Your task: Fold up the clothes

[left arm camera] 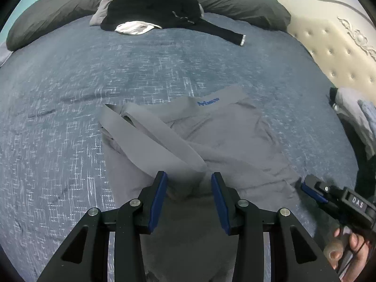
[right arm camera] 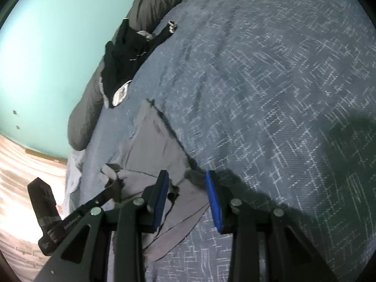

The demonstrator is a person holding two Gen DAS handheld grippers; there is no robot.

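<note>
Item: grey garment, spread near the middle of the blue bedspread, a sleeve folded diagonally across its body; blue logo toward the far edge.

Left tongs: jaws partly apart, a bunched fold of grey cloth between them; whether the pads press on it cannot be told.

Right tongs: jaws partly apart, straddling the garment's right edge, no clear grip visible.

Unsorted pile: black clothing with a white piece, far side against the dark pillow.

Risks, judged:
- Thin pinch on one layer slips, and the fold collapses.
- Uneven pull by the two tongs skews the hem.
- The crossed sleeve drags loose when lifted.
- The bedspread is caught along with the cloth.
</note>
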